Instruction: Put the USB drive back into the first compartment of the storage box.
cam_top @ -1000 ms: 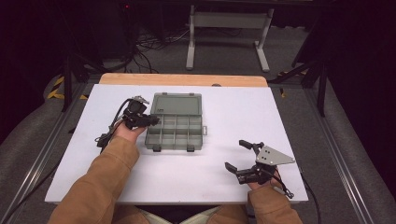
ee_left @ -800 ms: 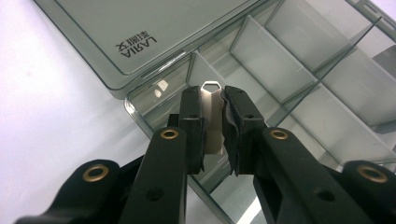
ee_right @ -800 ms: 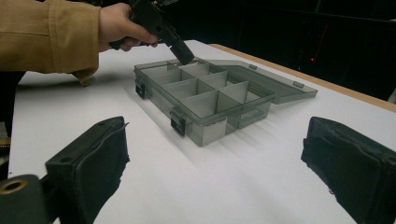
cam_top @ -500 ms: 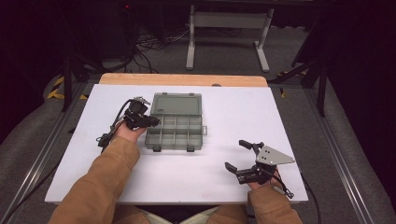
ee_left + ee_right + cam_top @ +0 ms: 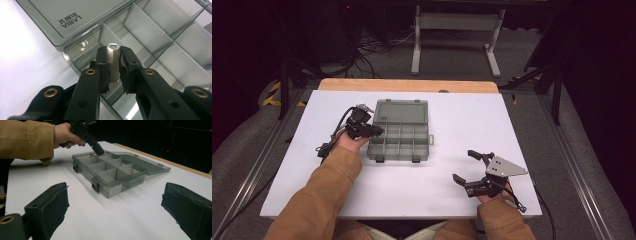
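The left tongs [image 5: 114, 68] are clenched on a small silvery metal piece [image 5: 113, 62], perhaps a flash drive, though the close view leaves that unsure. They hold it over a corner compartment, next to the hinge, of the open grey organizer box [image 5: 399, 136], which sits on the white worktop [image 5: 452, 195]. The right tongs [image 5: 464, 167] stand released, well apart from the box, near the worktop's front edge.

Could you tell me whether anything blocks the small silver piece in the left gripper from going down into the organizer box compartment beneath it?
Nothing visible does. The left gripper holds the silver piece over an empty corner compartment of the organizer box, whose lid lies open.
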The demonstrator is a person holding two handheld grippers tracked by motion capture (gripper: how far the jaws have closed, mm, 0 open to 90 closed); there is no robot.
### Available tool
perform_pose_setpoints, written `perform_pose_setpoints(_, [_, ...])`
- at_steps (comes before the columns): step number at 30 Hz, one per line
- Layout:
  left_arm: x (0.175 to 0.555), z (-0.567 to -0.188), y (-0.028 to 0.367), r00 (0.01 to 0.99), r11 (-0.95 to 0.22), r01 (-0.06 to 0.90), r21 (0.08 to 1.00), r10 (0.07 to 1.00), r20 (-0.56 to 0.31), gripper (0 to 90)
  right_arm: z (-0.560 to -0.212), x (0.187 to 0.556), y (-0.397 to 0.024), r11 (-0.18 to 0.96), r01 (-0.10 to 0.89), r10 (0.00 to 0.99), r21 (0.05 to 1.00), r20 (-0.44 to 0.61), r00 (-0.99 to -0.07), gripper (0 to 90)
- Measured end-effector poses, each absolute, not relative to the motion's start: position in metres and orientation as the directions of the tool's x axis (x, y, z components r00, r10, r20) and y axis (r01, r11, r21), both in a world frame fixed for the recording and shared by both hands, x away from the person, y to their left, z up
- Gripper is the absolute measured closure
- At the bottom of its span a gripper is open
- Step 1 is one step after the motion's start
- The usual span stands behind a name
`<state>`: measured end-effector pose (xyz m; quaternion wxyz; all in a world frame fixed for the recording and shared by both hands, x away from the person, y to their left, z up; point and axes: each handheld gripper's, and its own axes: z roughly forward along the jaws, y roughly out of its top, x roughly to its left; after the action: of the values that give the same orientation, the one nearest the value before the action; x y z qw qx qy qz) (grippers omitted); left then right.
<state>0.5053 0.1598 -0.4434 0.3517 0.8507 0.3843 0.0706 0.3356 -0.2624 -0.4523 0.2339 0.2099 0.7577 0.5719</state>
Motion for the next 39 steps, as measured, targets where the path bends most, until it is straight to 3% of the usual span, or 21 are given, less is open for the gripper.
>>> perform_pose_setpoints(7, [0.505, -0.443, 0.16, 0.697, -0.456, 0.606, 0.651, 0.699, -0.159, 77.8, -0.452, 0.336, -0.262, 0.257, 0.051, 0.584, 0.965, -0.114, -0.804, 7.2])
perform_pose_setpoints(12, [0.504, -0.442, 0.16, 0.7, -0.446, 0.606, 0.659, 0.692, -0.175, 71.2, -0.452, 0.335, -0.262, 0.259, 0.049, 0.585, 0.965, -0.116, -0.802, 7.2])
perform_pose_setpoints(21, [0.499, -0.435, 0.159, 0.715, -0.432, 0.583, 0.688, 0.675, -0.182, 52.4, -0.452, 0.336, -0.262, 0.259, 0.049, 0.585, 0.965, -0.116, -0.802, 7.2])
perform_pose_setpoints(24, [0.496, -0.431, 0.161, 0.715, -0.411, 0.579, 0.704, 0.671, -0.196, 42.0, -0.452, 0.335, -0.262, 0.259, 0.048, 0.586, 0.965, -0.117, -0.802, 7.1])
perform_pose_setpoints(26, [0.494, -0.426, 0.163, 0.717, -0.396, 0.567, 0.723, 0.669, -0.195, 29.3, -0.452, 0.336, -0.262, 0.259, 0.049, 0.586, 0.965, -0.117, -0.802, 7.2])
perform_pose_setpoints(29, [0.489, -0.42, 0.165, 0.721, -0.373, 0.559, 0.74, 0.659, -0.213, 21.3, -0.452, 0.335, -0.262, 0.26, 0.048, 0.586, 0.965, -0.117, -0.802, 7.2])
perform_pose_setpoints(39, [0.471, -0.403, 0.164, 0.749, -0.353, 0.513, 0.782, 0.629, -0.207, 9.7, -0.452, 0.336, -0.261, 0.261, 0.049, 0.586, 0.964, -0.118, -0.802, 7.2])
